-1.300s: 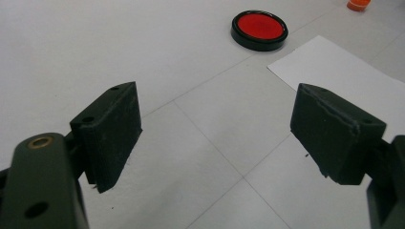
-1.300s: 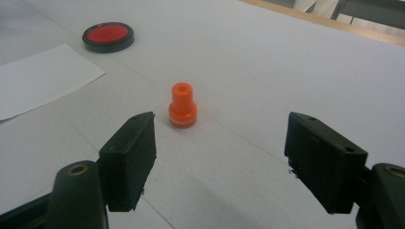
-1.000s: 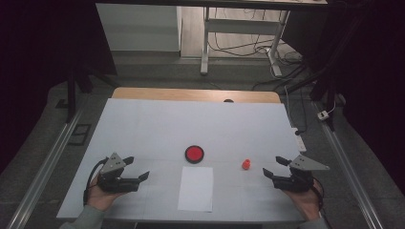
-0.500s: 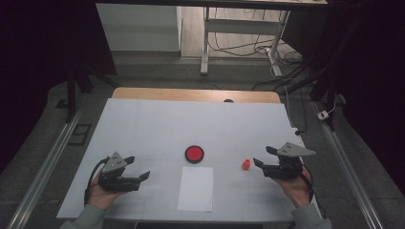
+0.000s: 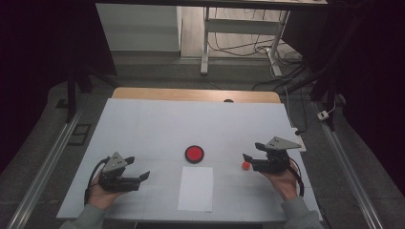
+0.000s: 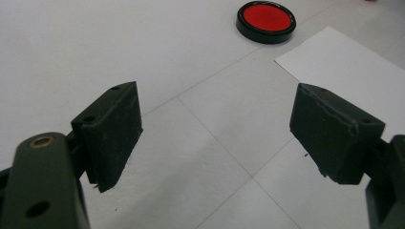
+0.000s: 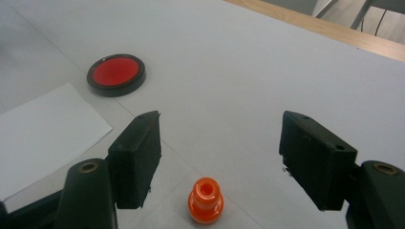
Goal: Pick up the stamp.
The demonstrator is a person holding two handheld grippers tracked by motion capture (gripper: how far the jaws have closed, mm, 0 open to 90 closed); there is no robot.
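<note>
1. A small orange peg (image 5: 246, 165) is seen standing upright on the white surface (image 5: 157, 124), toward its right edge and nearer the near edge than the far one.
2. The right gripper (image 5: 249, 160) is held by a hand (image 5: 282, 179) just beside the peg, with its jaws pointed toward the middle of the surface.
3. In the right gripper view the peg (image 7: 205, 201) is seen low between the two black jaws of the right gripper (image 7: 219, 160); the jaws are wide apart and no pad is touching it. They have just been closing a little, and the peg is between them but not pressed.
4. The peg is shown there with a hollow top and a wider base.
5. A red disc (image 5: 194, 153) with a black rim is lying flat near the middle of the surface, well apart from the peg.
6. A white sheet (image 5: 196, 189) is lying flat just in front of the disc, reaching almost to the near edge.
7. The left gripper (image 5: 141, 177) is held by the other hand (image 5: 102, 193) near the near left corner of the surface.
8. In the left gripper view its jaws (image 6: 215, 136) are seen wide apart over bare surface, with nothing between them; the disc (image 6: 265, 20) and a corner of the sheet (image 6: 344, 62) are seen farther ahead.
</note>
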